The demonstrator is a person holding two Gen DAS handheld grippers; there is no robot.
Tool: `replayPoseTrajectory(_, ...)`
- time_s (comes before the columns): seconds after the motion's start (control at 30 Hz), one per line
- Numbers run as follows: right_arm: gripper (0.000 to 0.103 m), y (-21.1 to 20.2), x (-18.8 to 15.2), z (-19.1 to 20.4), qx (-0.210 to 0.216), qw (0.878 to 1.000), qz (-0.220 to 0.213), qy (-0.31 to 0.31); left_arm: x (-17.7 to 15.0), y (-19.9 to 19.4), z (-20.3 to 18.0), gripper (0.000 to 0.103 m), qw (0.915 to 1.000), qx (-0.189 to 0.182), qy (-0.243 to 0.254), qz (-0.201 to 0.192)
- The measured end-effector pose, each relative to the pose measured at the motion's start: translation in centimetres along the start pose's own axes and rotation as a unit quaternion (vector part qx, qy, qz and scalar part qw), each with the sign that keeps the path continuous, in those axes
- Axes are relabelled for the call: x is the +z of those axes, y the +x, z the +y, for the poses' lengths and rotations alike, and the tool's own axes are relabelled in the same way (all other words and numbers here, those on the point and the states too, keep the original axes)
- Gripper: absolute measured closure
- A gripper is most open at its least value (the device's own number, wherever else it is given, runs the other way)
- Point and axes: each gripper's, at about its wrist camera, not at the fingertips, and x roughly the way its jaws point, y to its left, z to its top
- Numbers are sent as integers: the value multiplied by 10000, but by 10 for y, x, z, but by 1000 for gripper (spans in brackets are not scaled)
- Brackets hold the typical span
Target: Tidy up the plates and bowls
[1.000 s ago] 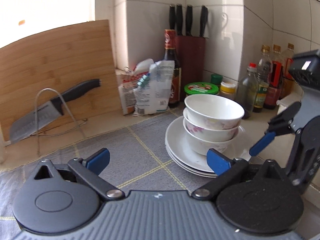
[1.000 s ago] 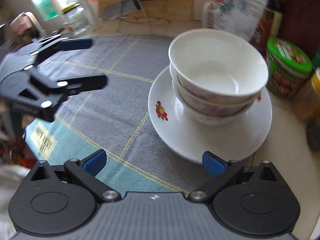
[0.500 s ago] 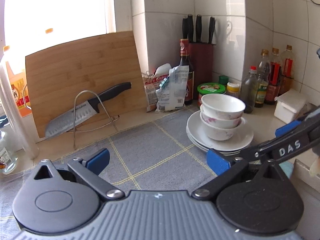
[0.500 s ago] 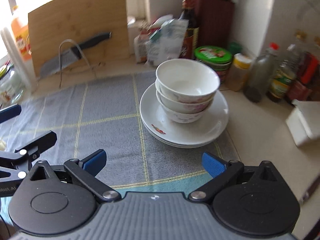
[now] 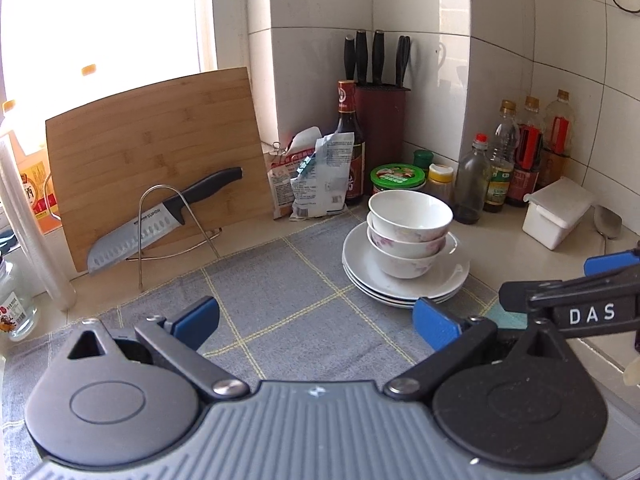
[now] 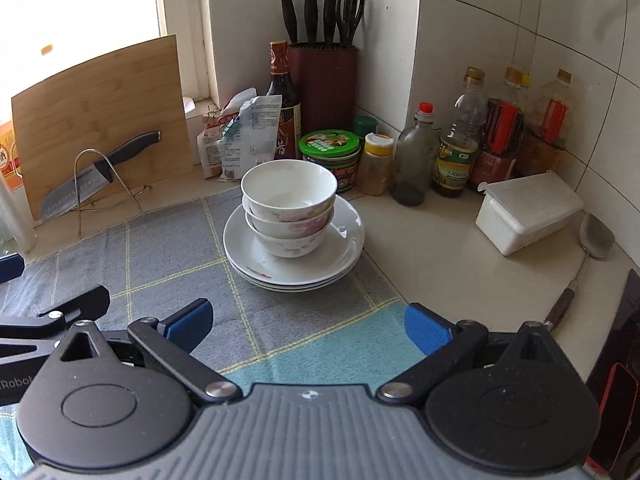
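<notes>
Three white bowls (image 5: 408, 224) with pink flowers are nested on a stack of white plates (image 5: 448, 280), standing on a grey checked mat (image 5: 280, 300). The same bowls (image 6: 288, 204) and plates (image 6: 340, 248) show in the right wrist view. My left gripper (image 5: 316, 320) is open and empty, held back from the stack, above the mat. My right gripper (image 6: 308, 322) is open and empty, also back from the stack. The right gripper's fingers (image 5: 568, 292) show at the right edge of the left wrist view.
A bamboo cutting board (image 5: 156, 148) and a knife on a wire stand (image 5: 160, 216) lean at the back left. A knife block (image 6: 324, 76), sauce bottles (image 6: 460, 140), jars (image 6: 330, 156), a white box (image 6: 528, 210) and a spatula (image 6: 588, 252) line the counter.
Both grippers have pulled back and up from the stack, which now looks smaller and farther away. Both stay open and empty. The bowls and plates have not moved.
</notes>
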Motion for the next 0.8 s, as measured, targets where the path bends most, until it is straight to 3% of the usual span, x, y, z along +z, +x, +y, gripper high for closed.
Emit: replayPoseTrajectory(0.8,0,3,8,-22,123,9999,-98,6,14,0,-18,1,9997,247,-31,-64)
